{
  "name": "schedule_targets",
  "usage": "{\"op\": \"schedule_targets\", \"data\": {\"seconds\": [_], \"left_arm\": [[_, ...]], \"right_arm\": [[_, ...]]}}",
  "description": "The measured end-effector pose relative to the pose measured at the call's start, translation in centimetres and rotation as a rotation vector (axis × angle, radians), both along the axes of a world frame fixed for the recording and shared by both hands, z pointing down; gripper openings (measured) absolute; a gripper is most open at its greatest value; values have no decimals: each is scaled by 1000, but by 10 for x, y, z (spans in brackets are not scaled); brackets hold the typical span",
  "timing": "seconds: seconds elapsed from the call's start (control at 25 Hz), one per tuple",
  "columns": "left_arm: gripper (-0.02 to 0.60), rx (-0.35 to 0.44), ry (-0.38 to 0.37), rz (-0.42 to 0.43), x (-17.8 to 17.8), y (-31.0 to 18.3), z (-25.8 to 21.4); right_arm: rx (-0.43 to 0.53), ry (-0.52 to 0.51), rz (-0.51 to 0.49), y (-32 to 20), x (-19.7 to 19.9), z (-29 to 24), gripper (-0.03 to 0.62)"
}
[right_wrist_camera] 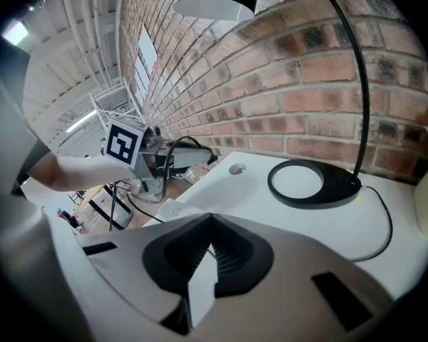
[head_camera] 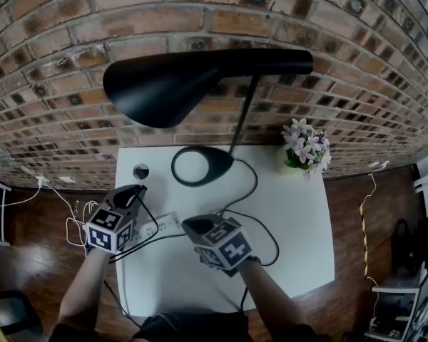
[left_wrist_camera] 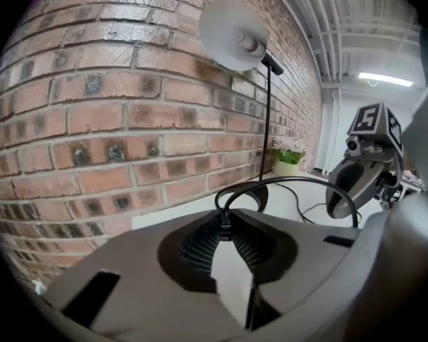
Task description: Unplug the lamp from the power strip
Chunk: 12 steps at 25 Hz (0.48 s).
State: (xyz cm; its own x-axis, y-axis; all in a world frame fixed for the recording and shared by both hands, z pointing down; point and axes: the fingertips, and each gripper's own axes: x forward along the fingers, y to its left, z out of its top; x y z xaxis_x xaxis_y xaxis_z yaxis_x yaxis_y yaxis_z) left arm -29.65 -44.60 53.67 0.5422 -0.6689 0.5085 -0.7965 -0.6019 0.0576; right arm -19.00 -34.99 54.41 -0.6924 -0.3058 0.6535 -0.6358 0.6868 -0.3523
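Judging by how things are lying, the pulling-out step is being brought to its end. The lamp's black plug (left_wrist_camera: 225, 225) is being gripped by the left gripper (left_wrist_camera: 225, 218), whose jaws are clamped on it. Its cord (head_camera: 257, 182) is being led across the table toward the lamp (head_camera: 171, 84) at the top of the frame. In the head view the left gripper is being held at the left edge of the white table (head_camera: 299, 226), a little higher in the frame than the white power strip (head_camera: 159, 226) and apart from it. The strip is lying at lower centre between the two grippers. The plug is therefore being judged as out of its socket, though the sockets are too small to be checked. The right gripper (right_wrist_camera: 205, 221) is being held just right of the strip, its jaws together with nothing between them. Next, the plug is probably to be lowered onto a bare part of the table away from the strip. The left jaws are then to be opened gently, so that the lamp is not being tugged by the cord.
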Motion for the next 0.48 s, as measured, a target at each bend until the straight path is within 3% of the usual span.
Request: {"op": "schedule_targets", "data": {"seconds": [0.48], "left_arm": [[61, -38, -31, -97, -21, -58, 44]], "right_arm": [[-35, -19, 1, -19, -3, 13, 3]]}}
